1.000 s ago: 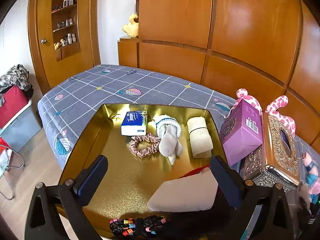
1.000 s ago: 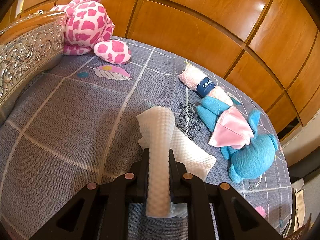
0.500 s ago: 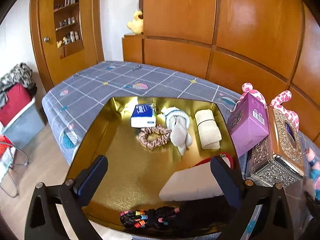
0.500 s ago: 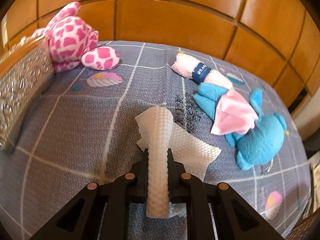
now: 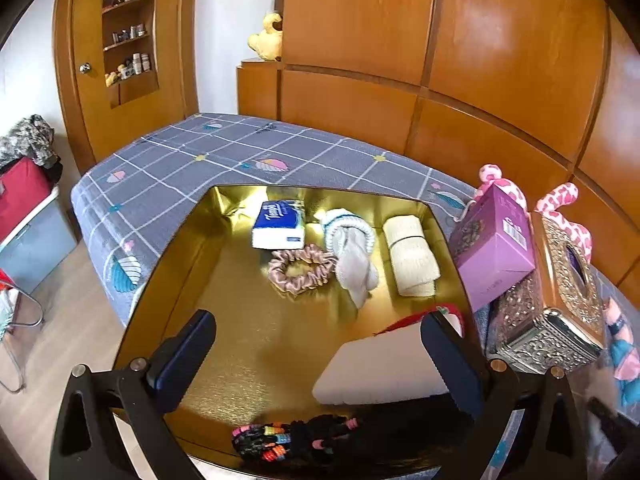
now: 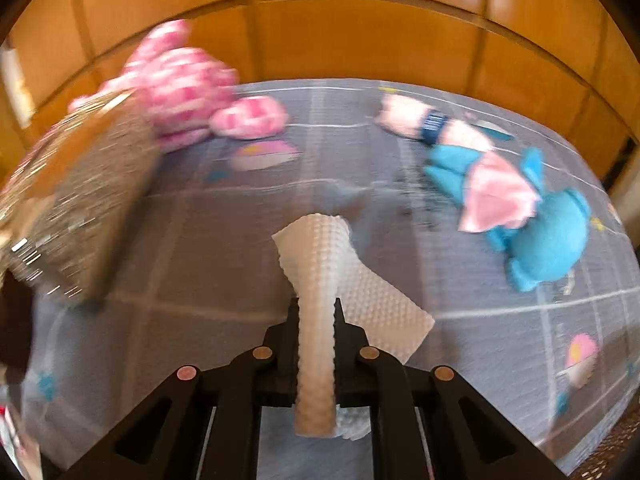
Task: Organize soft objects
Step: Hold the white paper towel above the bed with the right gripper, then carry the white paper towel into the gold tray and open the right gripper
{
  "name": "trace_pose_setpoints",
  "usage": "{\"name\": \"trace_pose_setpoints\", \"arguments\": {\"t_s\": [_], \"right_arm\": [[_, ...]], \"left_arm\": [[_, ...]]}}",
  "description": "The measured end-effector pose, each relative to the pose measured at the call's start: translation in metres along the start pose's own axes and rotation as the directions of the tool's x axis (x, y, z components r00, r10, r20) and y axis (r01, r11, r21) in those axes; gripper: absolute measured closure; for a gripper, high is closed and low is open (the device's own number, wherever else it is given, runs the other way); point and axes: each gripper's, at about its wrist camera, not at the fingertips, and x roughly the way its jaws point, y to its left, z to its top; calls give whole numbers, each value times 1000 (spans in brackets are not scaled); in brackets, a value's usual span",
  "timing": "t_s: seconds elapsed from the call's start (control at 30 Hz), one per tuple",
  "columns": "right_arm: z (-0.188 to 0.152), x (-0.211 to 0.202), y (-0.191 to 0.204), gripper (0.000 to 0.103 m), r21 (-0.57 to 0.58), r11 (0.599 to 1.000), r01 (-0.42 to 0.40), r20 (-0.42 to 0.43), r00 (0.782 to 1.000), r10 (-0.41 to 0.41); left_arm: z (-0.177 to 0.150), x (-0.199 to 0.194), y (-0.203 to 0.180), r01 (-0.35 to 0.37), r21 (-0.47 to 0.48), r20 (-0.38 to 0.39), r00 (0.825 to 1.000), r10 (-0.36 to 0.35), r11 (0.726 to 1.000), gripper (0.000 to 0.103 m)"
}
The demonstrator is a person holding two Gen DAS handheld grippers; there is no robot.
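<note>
Left wrist view: looks steeply down past its claw (image 5: 320,356) into gold tray (image 5: 280,344). Right wrist view: close above bed (image 6: 200,240), blurred. Both show ornate silver box (image 5: 556,312) (image 6: 80,200).

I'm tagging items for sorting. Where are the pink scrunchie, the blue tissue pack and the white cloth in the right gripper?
pink scrunchie (image 5: 301,274): left wrist view, on its ruffled front band.
blue tissue pack (image 5: 280,222): left wrist view, on its blue top face.
white cloth (image 6: 318,276): right wrist view, on the textured fold above the jaws.
</note>
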Motion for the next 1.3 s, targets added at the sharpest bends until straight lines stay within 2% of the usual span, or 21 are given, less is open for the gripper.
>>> {"name": "trace_pose_setpoints", "arguments": {"t_s": [0.1,0.23,0.4,0.5,0.73,0.83,0.93,0.97,1.07,1.17,1.23,1.3], "right_arm": [[-6,-8,22,93,-26,994,-110,-11,994,110],[-5,-20,48,94,-67,974,-214,-17,977,214],[11,-53,81,93,-112,921,-374,0,927,376],[24,-69,104,94,-154,888,-434,8,898,440],[63,-86,182,93,-294,780,-552,-42,823,567],[77,-82,219,93,-315,752,-579,-55,802,595],[93,-61,257,91,-284,734,-616,-87,779,621],[96,-52,266,89,-275,736,-619,-96,779,619],[98,-16,292,75,-237,743,-625,-165,780,604],[94,21,306,73,-190,766,-614,-238,786,571],[89,33,304,71,-151,772,-618,-269,777,569],[87,35,298,63,-126,761,-636,-273,760,590]], "left_arm": [[2,-3,-2,0,12,15,1000,0,1000,0],[7,-7,-2,-28,28,40,999,27,999,0],[14,-12,4,-61,29,64,996,59,998,0],[22,-12,16,-74,1,70,995,74,997,0],[47,-14,60,-177,-79,93,978,184,981,0],[53,-14,78,-180,-124,83,978,190,976,0],[54,-12,87,-168,-154,74,981,181,974,0],[55,-11,88,-169,-156,70,981,182,973,0],[54,-10,86,-167,-156,66,982,179,974,0],[53,-8,85,-164,-149,64,982,175,975,0],[53,-7,84,-170,-143,69,981,181,975,0],[52,-6,83,-166,-141,65,982,177,976,0]]}}
